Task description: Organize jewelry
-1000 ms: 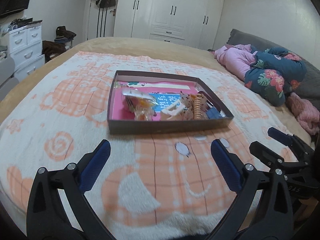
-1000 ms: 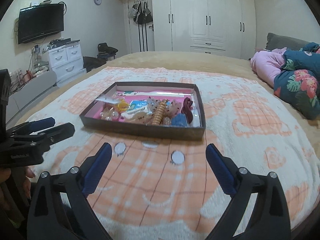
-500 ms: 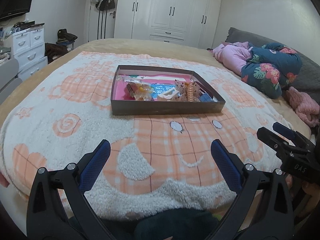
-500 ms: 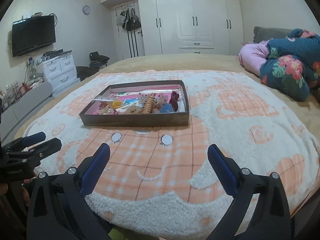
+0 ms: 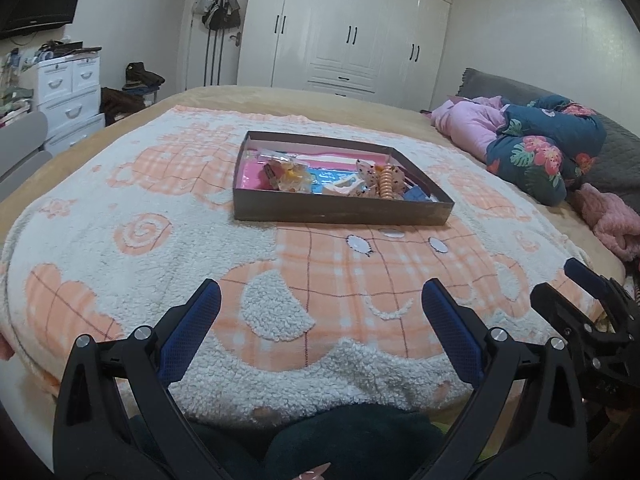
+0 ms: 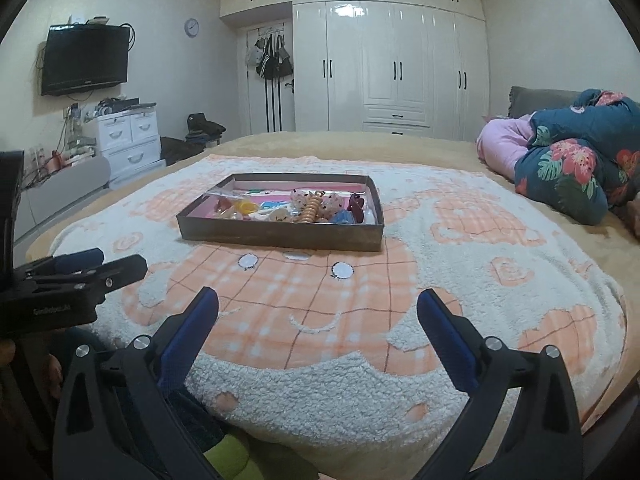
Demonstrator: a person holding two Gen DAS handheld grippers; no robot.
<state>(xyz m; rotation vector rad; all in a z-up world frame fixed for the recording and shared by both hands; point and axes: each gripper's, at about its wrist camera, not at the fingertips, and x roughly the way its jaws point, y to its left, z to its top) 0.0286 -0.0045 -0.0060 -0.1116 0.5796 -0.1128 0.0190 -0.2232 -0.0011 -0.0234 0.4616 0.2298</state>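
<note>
A shallow brown box (image 5: 340, 212) with a pink lining sits in the middle of the bed and also shows in the right wrist view (image 6: 280, 238). It holds mixed hair clips and jewelry, among them an orange spiral tie (image 5: 387, 185) (image 6: 311, 209) and a dark red piece (image 6: 355, 204). My left gripper (image 5: 320, 320) is open and empty, held back at the bed's near edge, far from the box. My right gripper (image 6: 318, 320) is open and empty, also at the near edge. Each gripper shows at the side of the other's view.
A white and orange fleece blanket (image 5: 160, 248) covers the bed. Folded floral and pink bedding (image 5: 532, 148) lies at the right. White wardrobes (image 6: 400, 68) stand behind. A white drawer unit (image 6: 128, 140) and a wall TV (image 6: 84, 60) are at the left.
Both grippers have pulled back and up from the box toward the near edge of the bed. Both stay open and empty. The box has not moved.
</note>
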